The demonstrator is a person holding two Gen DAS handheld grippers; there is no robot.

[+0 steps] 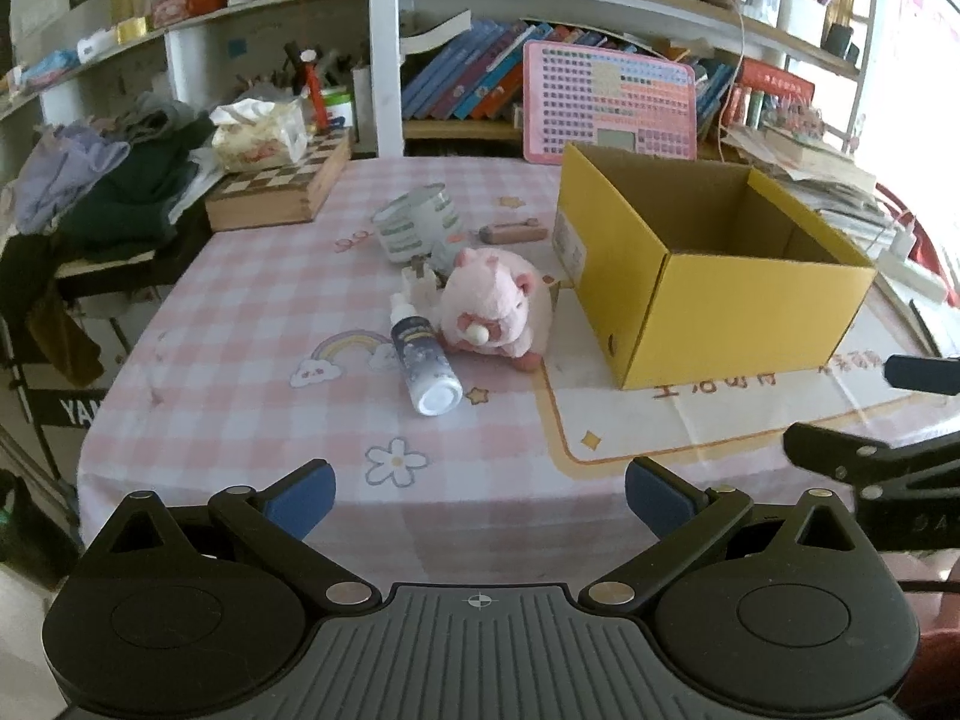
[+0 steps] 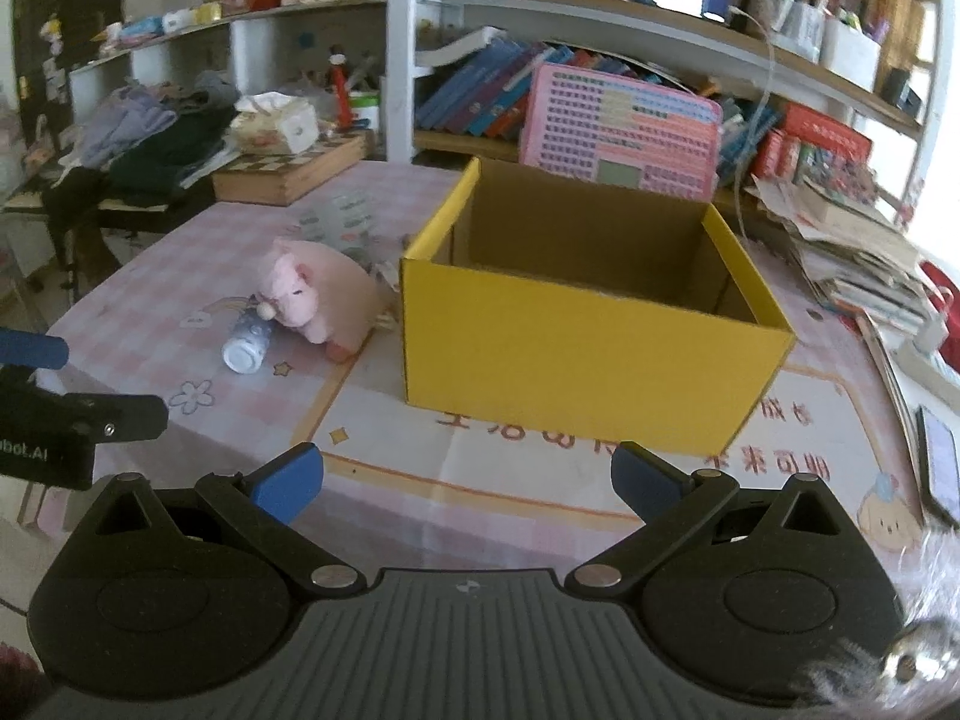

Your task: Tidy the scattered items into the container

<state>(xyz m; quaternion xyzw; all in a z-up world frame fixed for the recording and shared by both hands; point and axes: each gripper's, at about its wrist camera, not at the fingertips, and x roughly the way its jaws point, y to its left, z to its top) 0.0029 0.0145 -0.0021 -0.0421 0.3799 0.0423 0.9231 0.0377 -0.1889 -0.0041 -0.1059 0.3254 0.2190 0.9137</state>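
An open yellow cardboard box [image 1: 738, 318] [image 2: 576, 348] stands on the pink checked tablecloth, nothing showing inside it. Left of it lie a pink plush toy [image 1: 498, 306] [image 2: 318, 294], a small spray bottle [image 1: 423, 363] [image 2: 247, 343] on its side, a tipped striped cup [image 1: 417, 225], a small white piece [image 1: 420, 285] and a wooden stick-like item [image 1: 515, 233]. My left gripper [image 1: 480, 498] hovers open near the table's front edge, short of the bottle. My right gripper [image 2: 467, 483] is open in front of the box, holding nothing.
A wooden chessboard box [image 1: 279, 192] with a tissue pack [image 1: 258, 135] sits at the back left beside piled clothes [image 1: 120, 180]. A pink keyboard toy [image 1: 609, 102] leans behind the box. Stacked papers [image 2: 858, 252] and a phone [image 2: 939, 462] lie at the right. Bookshelves stand behind.
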